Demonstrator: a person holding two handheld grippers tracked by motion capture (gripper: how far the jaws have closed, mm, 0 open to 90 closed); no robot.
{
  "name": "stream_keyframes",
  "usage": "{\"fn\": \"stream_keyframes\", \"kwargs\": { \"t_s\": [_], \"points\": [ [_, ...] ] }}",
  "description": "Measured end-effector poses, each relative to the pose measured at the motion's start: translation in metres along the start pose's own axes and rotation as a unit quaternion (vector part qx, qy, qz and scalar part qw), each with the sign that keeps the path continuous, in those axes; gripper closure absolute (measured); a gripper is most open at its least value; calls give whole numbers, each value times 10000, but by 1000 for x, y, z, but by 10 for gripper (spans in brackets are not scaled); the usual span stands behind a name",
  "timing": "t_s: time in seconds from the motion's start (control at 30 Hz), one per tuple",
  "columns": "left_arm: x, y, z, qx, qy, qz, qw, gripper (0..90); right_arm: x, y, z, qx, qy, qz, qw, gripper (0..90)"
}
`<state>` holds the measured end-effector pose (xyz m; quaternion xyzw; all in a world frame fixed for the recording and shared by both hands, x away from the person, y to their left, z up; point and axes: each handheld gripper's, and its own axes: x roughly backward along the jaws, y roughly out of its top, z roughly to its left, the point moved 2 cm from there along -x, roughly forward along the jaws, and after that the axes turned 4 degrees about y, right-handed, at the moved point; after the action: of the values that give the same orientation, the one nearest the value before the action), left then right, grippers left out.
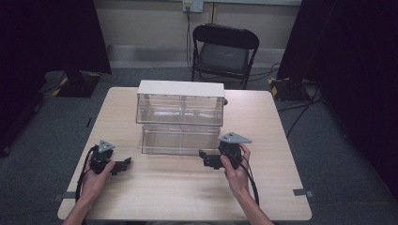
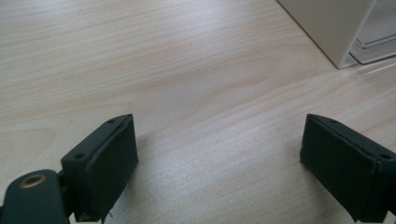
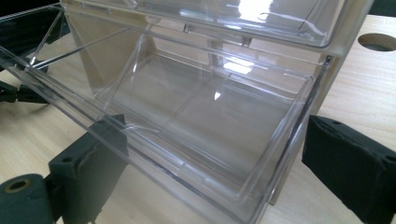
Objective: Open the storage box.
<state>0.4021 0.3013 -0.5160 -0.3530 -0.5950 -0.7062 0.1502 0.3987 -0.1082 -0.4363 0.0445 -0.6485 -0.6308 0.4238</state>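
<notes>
A drawer cabinet [image 1: 180, 108] with a white top and clear plastic drawers stands mid-table. Its lower drawer [image 1: 180, 139] is pulled out toward me, clear and empty [image 3: 201, 107]. My right gripper [image 1: 205, 158] is at that drawer's front right corner and stands open [image 3: 210, 168]; the drawer's clear front wall runs between its jaws without being clamped. My left gripper [image 1: 123, 165] rests on the table left of the cabinet. It is open [image 2: 219, 158] with bare wood between its jaws, and the cabinet's white corner [image 2: 327, 23] is ahead to the right.
The light wooden table [image 1: 187, 192] has free room in front of and beside the cabinet. A round hole [image 3: 377, 41] is in the tabletop behind the cabinet's right side. A black folding chair [image 1: 224, 51] stands beyond the far edge. Dark curtains hang at both sides.
</notes>
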Motion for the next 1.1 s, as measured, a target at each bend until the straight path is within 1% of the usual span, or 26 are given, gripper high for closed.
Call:
{"fn": "stream_keyframes", "kwargs": {
  "t_s": [0.17,0.3,0.43,0.5,0.57,0.67,0.83,0.9,1.03,1.1],
  "points": [
    [0,0,0,-6,2,4,10000,105,-2,2,0,4,-21,-5,10000,69],
    [0,0,0,-2,3,0,10000,105,-3,4,0,52,-68,-13,10000,73],
    [0,0,0,-10,1,1,10000,106,-3,8,-1,43,-41,-36,10000,74],
    [0,0,0,-10,-5,0,10000,106,-2,10,-3,34,-53,-89,9999,93],
    [0,0,0,-2,1,-1,10000,106,-2,10,-4,28,-105,-60,9999,133],
    [0,0,0,-10,-4,0,10000,105,-3,9,-5,46,-90,8,9999,128],
    [0,0,0,-2,-1,-1,10000,106,-4,10,-6,43,-91,3,9999,116],
    [0,0,0,-4,0,1,10000,106,-4,10,-7,60,-135,-13,9999,125],
    [0,0,0,-12,-3,3,10000,106,-5,10,-9,7,-223,17,9997,137],
    [0,0,0,-3,-1,-1,10000,105,-5,11,-10,-22,-217,17,9998,137]
  ]
}}
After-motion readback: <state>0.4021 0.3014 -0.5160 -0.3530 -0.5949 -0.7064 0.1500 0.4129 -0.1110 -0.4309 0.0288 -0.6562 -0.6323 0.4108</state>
